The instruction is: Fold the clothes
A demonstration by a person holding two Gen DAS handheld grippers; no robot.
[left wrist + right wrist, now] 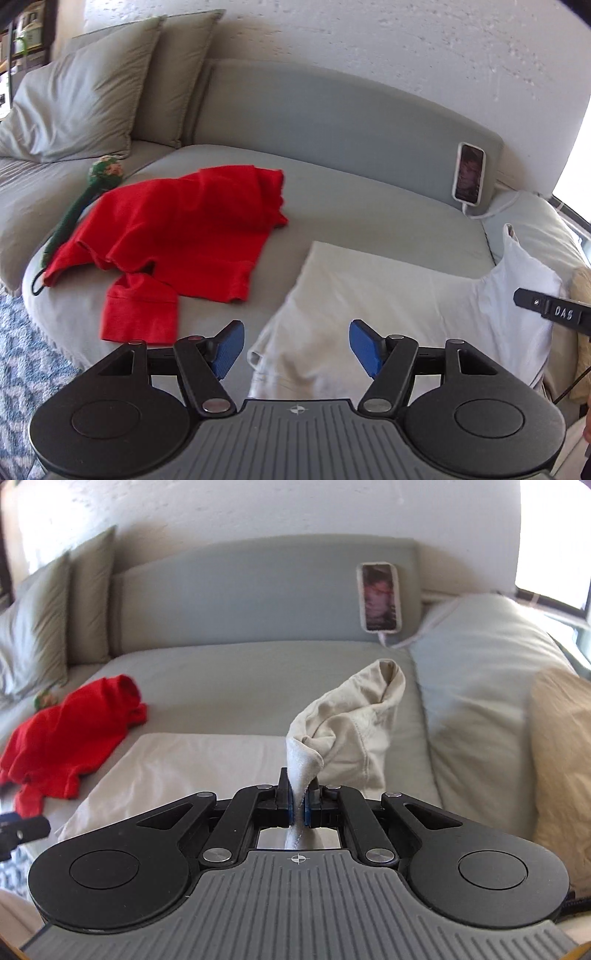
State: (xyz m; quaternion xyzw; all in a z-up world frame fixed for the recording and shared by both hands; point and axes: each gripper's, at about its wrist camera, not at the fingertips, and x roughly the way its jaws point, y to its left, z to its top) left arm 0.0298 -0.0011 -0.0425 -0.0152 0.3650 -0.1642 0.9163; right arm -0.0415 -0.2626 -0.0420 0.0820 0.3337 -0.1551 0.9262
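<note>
A white garment (373, 306) lies spread on the grey sofa seat (351, 206), with its right part lifted into a peak. My left gripper (296, 345) hovers open just above its near left edge, nothing between the blue pads (231, 347). My right gripper (298, 805) is shut on a fold of the white garment (354, 716), which rises bunched above the fingers. A crumpled red garment (173, 236) lies to the left on the seat, and it shows in the right wrist view as the red garment (70, 734).
A phone (469, 173) on a white cable leans against the sofa back. Grey pillows (85, 92) stand at the left and a green patterned stick-like object (79, 199) lies beside the red garment. A grey cushion (491, 686) and a tan cushion (561, 760) sit at the right. A blue patterned rug (22, 354) covers the floor.
</note>
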